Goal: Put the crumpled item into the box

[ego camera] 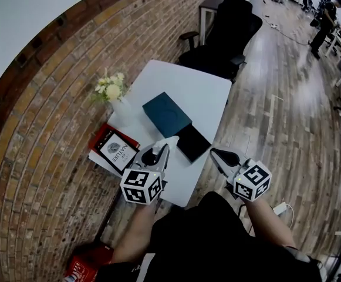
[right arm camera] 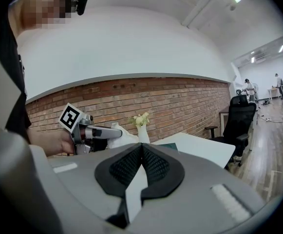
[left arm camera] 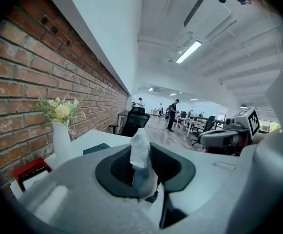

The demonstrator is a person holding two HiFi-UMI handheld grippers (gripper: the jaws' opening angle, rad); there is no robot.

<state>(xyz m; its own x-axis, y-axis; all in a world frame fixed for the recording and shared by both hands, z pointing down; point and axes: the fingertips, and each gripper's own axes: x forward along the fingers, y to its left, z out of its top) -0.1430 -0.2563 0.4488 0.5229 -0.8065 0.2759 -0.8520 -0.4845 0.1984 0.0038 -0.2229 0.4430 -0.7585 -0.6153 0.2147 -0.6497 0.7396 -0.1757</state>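
The left gripper view shows the left tool nearly closed, pinching the crumpled white item upright between its pads. The head view places it above the counter's near end, with the teal box at its 12 o'clock. The right gripper view shows the right tool closed and empty.
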